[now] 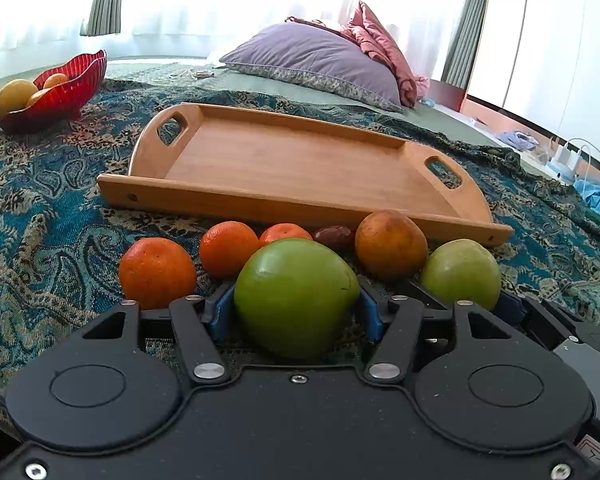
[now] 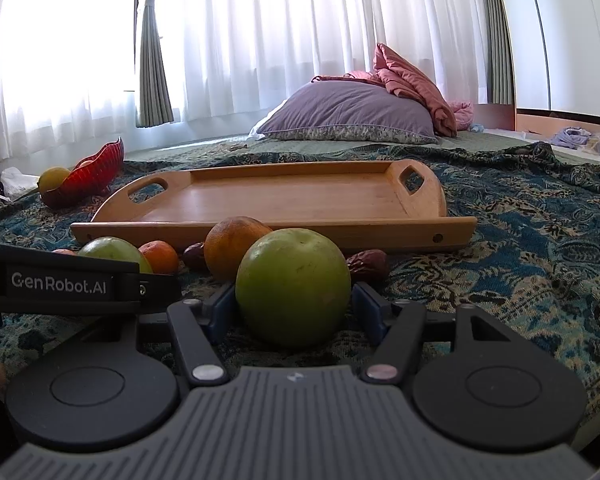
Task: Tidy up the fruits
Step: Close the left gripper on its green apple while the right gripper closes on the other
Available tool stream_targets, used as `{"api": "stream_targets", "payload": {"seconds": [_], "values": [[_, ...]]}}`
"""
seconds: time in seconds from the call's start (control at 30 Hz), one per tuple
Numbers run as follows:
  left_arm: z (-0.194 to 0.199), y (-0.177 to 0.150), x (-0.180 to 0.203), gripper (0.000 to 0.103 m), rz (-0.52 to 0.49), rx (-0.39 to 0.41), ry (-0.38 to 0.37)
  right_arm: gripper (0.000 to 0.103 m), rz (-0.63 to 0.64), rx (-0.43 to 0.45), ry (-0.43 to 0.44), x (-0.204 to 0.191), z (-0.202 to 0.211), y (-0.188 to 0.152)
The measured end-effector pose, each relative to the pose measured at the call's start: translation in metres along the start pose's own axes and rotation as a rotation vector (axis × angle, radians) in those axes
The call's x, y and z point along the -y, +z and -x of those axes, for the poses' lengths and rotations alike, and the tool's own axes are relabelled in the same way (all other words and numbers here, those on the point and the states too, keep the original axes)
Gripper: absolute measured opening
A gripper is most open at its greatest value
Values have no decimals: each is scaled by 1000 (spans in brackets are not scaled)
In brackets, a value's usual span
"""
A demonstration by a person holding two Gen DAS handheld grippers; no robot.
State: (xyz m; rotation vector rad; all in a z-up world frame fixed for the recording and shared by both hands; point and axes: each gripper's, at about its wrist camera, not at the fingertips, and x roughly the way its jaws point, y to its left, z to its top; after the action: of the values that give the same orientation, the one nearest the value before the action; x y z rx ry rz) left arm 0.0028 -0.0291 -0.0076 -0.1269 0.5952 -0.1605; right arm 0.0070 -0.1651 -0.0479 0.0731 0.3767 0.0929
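Sheer white curtains (image 2: 300,40) backlight a bed covered by a blue paisley spread (image 1: 52,208); we list what lies on it. Far side: a purple pillow (image 1: 316,60) with a pink quilt (image 1: 384,48) bunched behind it. Left: a red glass bowl (image 1: 72,84) holding yellow and orange fruit. Centre: a wooden handled tray (image 1: 292,160), lying flat.

Just in front of the tray's near rail we count a loose row: three oranges (image 1: 158,272), a duller brownish orange (image 1: 390,244), and dark dates (image 2: 368,266). These crowd close behind both tools.

Left gripper (image 1: 296,312): blue-padded fingers (image 1: 220,316) spread wide on either side of a green apple (image 1: 296,296), the pads at or just beside its skin; we cannot tell whether they press. This apple is large, glossy and resting on the spread.

Right gripper (image 2: 294,304): fingers (image 2: 366,306) likewise wide apart around a second green apple (image 2: 294,284), rounder, its stem dimple showing, also resting on the spread. The two tools sit side by side.
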Motion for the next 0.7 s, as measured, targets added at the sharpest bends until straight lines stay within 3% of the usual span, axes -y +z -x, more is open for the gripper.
{"api": "stream_targets", "payload": {"seconds": [0.13,0.2,0.5,0.7], "values": [[-1,-1,2,57,-20,6,6,69,32,12,-11,-3,0,-4],[0,-1,4,57,-34,7,12,61,42,20,-12,-4,1,-4],[11,3,7,57,-90,-3,3,59,66,47,-21,-11,14,-4],[21,13,8,57,-157,36,-6,59,77,63,-24,-12,22,3]]}}
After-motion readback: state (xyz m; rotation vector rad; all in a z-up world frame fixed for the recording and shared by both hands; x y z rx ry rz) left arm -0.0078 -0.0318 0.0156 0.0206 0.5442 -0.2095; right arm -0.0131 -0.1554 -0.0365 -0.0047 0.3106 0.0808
